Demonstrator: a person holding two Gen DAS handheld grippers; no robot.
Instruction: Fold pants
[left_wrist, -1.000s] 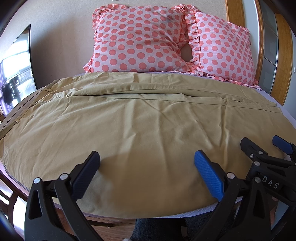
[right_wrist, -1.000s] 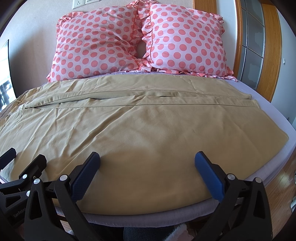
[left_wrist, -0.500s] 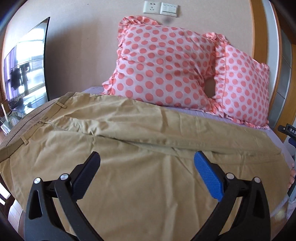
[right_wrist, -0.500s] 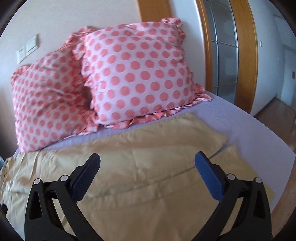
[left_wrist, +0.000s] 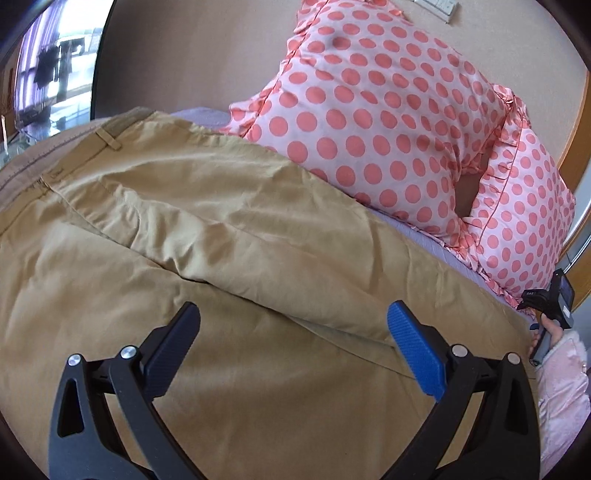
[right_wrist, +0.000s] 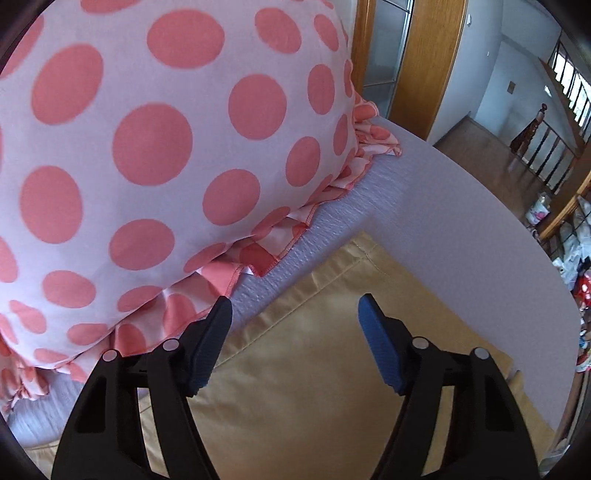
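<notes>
Tan pants (left_wrist: 221, 236) lie spread flat across the bed, waistband with a belt loop at the upper left, legs running to the right. My left gripper (left_wrist: 291, 332) is open and empty, low over the seam where the two legs meet near the crotch. My right gripper (right_wrist: 295, 317) is open and empty, just above the hem corner of the far leg (right_wrist: 354, 258), its left finger (right_wrist: 210, 339) close to the pillow frill. The right gripper and the hand that holds it also show at the right edge of the left wrist view (left_wrist: 550, 306).
Two pink polka-dot pillows (left_wrist: 388, 110) (right_wrist: 147, 147) lean on the wall at the head of the bed. The lilac sheet (right_wrist: 443, 221) ends at the bed's right edge, with wood floor and a door frame (right_wrist: 424, 55) beyond. A TV screen (left_wrist: 48, 62) stands at the left.
Both grippers have moved forward and down from the bed's near edge towards the far side. The left now hovers over the crotch seam, the right over the far hem corner beside the pillow.
</notes>
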